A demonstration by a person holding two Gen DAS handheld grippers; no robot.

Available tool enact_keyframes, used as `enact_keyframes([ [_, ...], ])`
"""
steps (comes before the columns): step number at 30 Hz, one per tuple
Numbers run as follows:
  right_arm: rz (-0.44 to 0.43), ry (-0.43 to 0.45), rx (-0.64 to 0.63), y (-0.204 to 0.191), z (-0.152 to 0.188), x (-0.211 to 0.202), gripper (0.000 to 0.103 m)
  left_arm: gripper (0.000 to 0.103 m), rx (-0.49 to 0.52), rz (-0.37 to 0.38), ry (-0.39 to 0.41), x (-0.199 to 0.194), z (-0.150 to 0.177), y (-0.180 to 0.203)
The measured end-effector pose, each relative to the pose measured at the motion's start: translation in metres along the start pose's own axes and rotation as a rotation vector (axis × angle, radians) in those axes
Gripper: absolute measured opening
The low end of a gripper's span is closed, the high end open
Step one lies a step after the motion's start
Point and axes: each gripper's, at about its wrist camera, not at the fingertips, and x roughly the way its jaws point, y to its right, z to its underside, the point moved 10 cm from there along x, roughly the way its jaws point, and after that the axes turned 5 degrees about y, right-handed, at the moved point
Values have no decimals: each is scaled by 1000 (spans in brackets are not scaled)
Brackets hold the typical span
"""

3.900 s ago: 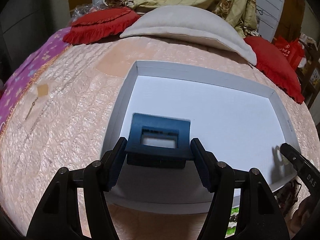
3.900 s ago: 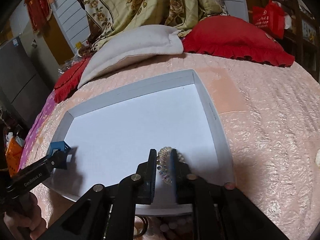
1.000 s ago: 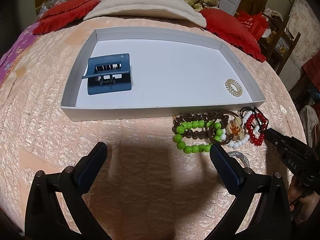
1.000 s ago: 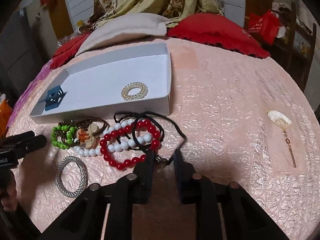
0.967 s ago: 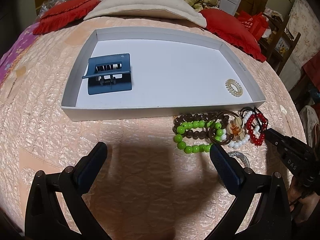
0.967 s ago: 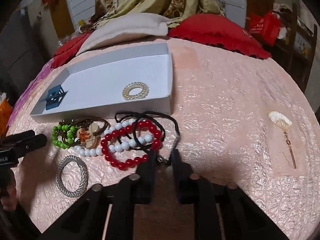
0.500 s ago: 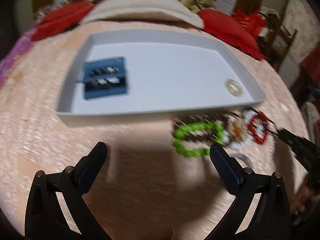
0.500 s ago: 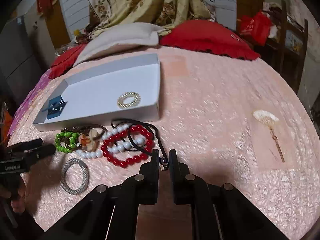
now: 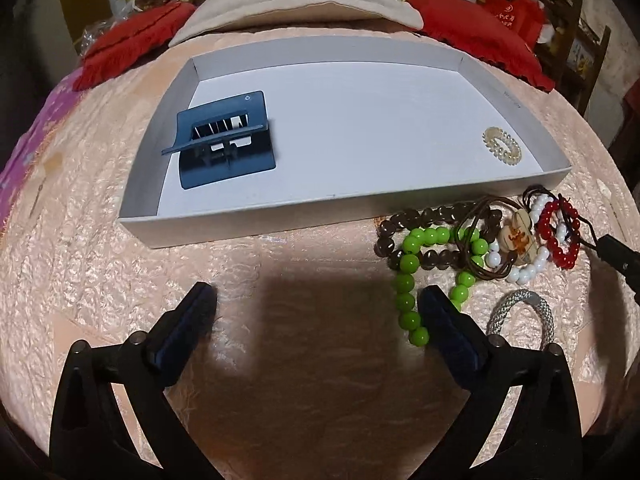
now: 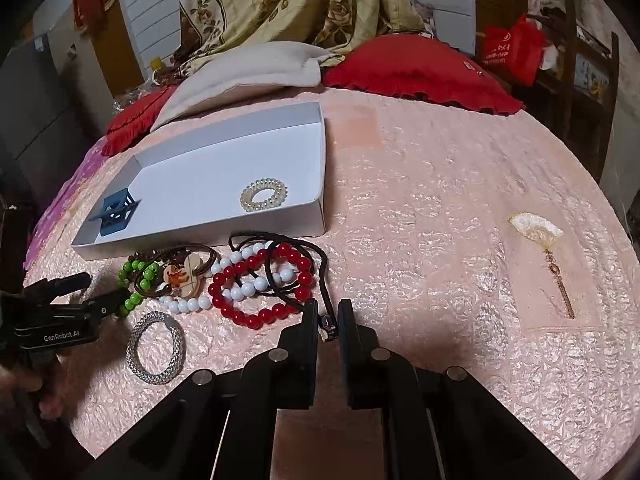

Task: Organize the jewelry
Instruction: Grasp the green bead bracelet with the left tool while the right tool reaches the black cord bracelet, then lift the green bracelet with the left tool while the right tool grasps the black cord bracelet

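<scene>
on left gripper (image 10: 86, 292), "GenRobot.AI"

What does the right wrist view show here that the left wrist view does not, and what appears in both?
Only the right wrist view: the right tongs shut on the black cord's metal charm, and a fan-shaped hairpin on the bedspread. Only the left wrist view: the left tongs open wide, with nothing between them. Both: the white tray holding the blue hair claw and spiral hair tie, and the bracelets lying outside it.

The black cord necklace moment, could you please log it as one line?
right gripper: shut on black cord necklace clasp | left gripper: open, empty | tray: blue hair clip, pearl coil tie
</scene>
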Motion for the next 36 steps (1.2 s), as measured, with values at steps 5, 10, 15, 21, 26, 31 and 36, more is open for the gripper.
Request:
enact_keyframes([
  [5,4,7,8,2,-1,-2,9,13,50,58,64,-17,2,14],
  [10,1,14,17,3,-2,-3,9,8,69,127,45,-20,3,20],
  [15,-22,124,49,1,-17,-27,9,8,30,229,165,-63,-7,22],
  [21,-51,238,90,-1,-24,-60,9,8,-77,259,215,-91,-11,-7],
  [26,-58,273,84,-8,-23,-74,6,8,-74,238,236,-107,-7,-13],
  [31,-34,260,74,-4,-17,-72,6,8,-88,199,258,-110,-2,-25],
  [36,49,212,115,29,-2,-70,6,8,-112,196,259,-106,-1,-31],
])
